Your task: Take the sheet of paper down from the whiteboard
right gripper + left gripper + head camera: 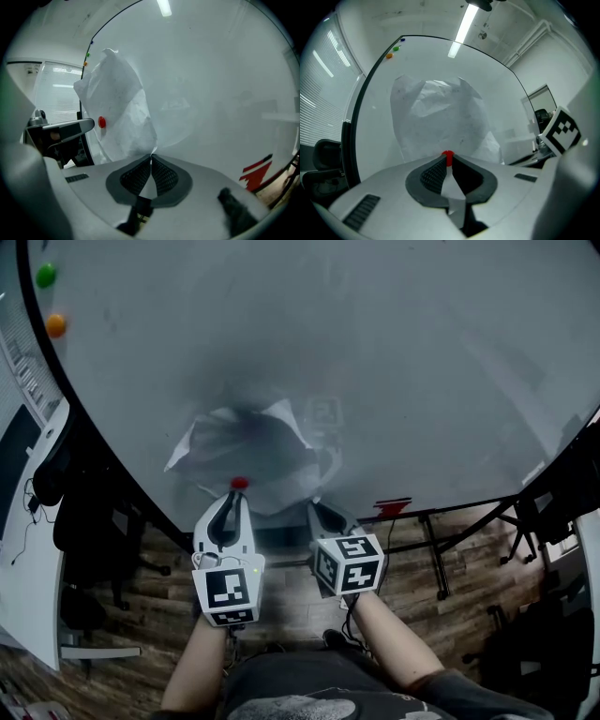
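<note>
A crumpled white sheet of paper (253,451) (440,117) (117,103) hangs against the whiteboard (375,352), bulging away from it. My left gripper (238,491) (447,161) is at the sheet's lower edge, shut on a small red magnet (240,483) (447,155) (101,123) that sticks out past its tips. My right gripper (314,507) (151,159) is just to the right of it, shut on the paper's lower corner. The paper's top edge is folded over, and I cannot see what holds it up there.
A green magnet (45,276) and an orange magnet (56,325) stick to the board's upper left corner. A red logo (392,507) marks the board's lower edge. The stand's legs (433,554) rest on wooden floor. A desk (28,549) and a black chair (84,521) stand left.
</note>
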{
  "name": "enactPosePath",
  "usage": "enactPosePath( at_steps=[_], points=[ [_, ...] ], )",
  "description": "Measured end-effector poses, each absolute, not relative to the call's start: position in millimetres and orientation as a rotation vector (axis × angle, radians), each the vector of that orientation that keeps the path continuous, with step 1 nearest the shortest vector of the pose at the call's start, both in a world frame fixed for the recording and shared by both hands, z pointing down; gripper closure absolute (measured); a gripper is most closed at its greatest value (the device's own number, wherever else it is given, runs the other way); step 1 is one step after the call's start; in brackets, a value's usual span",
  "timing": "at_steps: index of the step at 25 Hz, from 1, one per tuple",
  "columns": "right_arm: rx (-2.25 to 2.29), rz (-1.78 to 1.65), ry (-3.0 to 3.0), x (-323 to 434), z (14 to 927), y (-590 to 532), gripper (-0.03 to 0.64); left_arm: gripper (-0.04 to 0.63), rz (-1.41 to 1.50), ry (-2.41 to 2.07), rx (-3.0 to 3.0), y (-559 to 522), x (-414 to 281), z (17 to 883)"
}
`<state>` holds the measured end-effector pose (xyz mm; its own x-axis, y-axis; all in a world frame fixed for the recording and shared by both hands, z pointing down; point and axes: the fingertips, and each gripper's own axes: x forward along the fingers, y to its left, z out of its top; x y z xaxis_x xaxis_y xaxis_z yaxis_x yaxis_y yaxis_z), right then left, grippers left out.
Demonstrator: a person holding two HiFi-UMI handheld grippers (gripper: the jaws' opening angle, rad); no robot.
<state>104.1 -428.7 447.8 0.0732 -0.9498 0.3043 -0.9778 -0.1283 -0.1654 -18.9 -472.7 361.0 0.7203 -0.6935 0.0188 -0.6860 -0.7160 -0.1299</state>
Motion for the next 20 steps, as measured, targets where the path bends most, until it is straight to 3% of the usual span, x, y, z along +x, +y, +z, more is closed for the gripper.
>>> enactPosePath(
  at_steps=[9, 20],
  points=[
    [2.215, 0.525, -2.046, 106.2, 445.7, -427.2, 0.592, 0.431, -0.072, 1.226, -2.706, -480.3, -10.9, 355.9],
    [2.176, 0.549, -2.072, 109.1, 449.5, -422.7, 0.592, 0.431, -0.160, 1.359, -2.630, -489.5, -3.5, 363.8]
  ],
)
